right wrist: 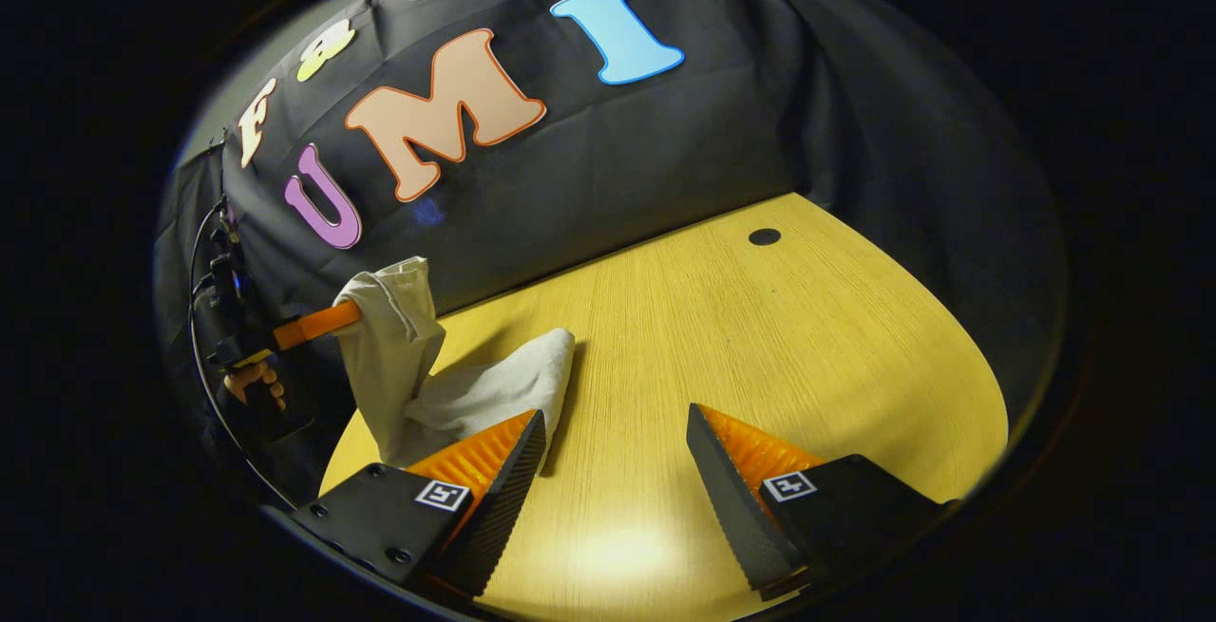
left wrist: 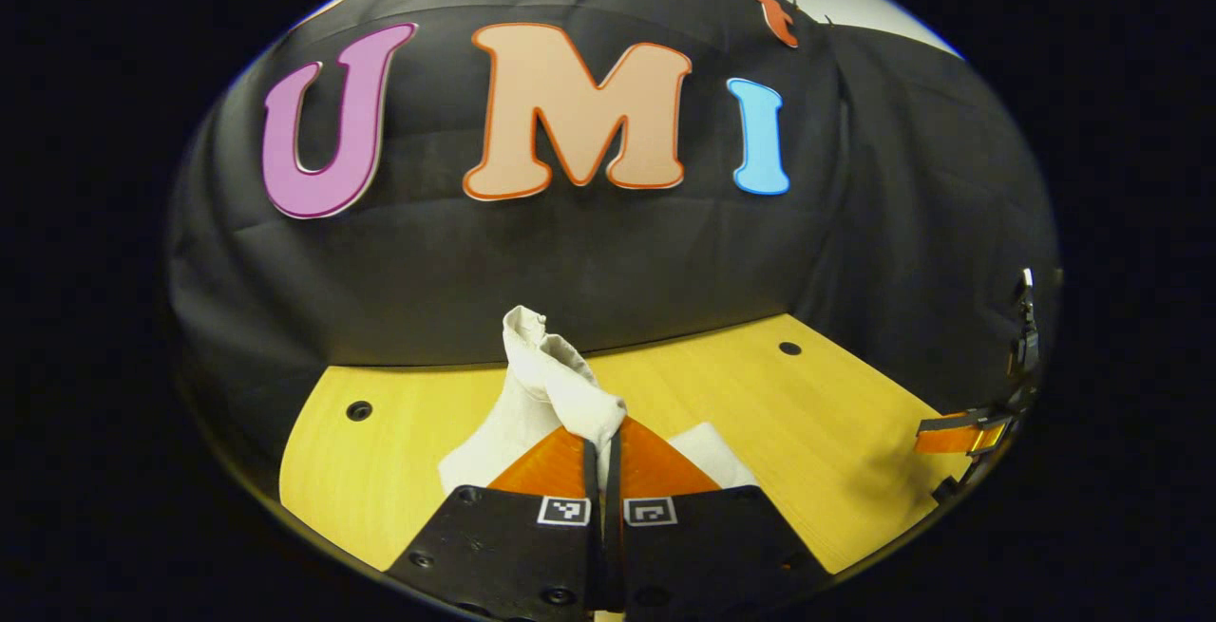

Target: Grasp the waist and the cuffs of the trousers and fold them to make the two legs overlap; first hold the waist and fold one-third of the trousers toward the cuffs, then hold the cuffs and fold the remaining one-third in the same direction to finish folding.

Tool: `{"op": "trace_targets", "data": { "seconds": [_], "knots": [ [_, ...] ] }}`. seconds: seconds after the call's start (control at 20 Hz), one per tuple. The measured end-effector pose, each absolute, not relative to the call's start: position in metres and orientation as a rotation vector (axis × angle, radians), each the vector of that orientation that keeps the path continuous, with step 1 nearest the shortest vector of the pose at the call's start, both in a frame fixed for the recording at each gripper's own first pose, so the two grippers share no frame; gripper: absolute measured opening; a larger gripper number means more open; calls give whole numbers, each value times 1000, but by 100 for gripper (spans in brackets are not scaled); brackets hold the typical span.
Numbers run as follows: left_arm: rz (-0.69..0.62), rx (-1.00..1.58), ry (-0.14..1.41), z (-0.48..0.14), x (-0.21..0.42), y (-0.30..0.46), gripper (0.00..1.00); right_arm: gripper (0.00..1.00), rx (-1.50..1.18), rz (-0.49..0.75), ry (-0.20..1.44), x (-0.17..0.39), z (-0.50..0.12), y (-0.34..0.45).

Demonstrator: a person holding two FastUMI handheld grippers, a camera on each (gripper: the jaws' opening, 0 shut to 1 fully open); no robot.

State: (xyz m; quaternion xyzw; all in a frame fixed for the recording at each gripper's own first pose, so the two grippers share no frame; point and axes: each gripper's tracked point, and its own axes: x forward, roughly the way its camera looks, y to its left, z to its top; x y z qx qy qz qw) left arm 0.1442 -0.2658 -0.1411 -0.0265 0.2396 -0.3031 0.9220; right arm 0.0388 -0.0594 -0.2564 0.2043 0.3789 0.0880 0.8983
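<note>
Trousers [right wrist: 418, 366] — pale cloth — hang in a bunch from our left gripper [left wrist: 606, 442], lifted off the yellow table [right wrist: 760, 347], with the lower part trailing onto the wood near the table's left edge in the right gripper view. In the left gripper view its 2 fingers are pressed together on a fold of the cloth, which stands up above the tips. Our right gripper [right wrist: 617, 432] holds nothing: its fingers stand wide apart over bare wood, just beside the trailing cloth. We cannot tell whether the pinched part is waist or cuff. We judge the task barely begun — the cloth is crumpled, no flat fold or overlapped legs can be seen. Both one-third folds look not yet done.
</note>
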Motion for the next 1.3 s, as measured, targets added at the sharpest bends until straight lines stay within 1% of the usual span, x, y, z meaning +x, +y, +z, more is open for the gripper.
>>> {"op": "trace_targets", "data": {
  "seconds": [0.15, 0.35, 0.5, 0.65, 0.75, 0.8, 1.0, 1.3],
  "knots": [
    [-676, -53, 515, -156, 126, -298, 0, 96, 427, 181, 792, 35, -260, -65],
    [-721, -21, 576, -195, 96, -331, 0, 96, 423, 195, 803, 31, -264, -68],
    [-726, 21, 635, -223, 74, -340, 0, 96, 415, 213, 805, 29, -263, -69],
    [-745, 23, 648, -234, 59, -349, 0, 96, 411, 232, 810, 29, -263, -65],
    [-750, 10, 622, -224, 51, -347, 11, 96, 395, 245, 803, 29, -261, -61],
    [-752, -5, 598, -221, 54, -349, 22, 96, 381, 251, 795, 29, -259, -58],
    [-662, -21, 481, -182, 63, -314, 98, 96, 306, 281, 705, 39, -233, -30],
    [-473, -60, 341, -124, 76, -219, 96, 96, 155, 321, 513, 57, -171, 29]
  ]
}}
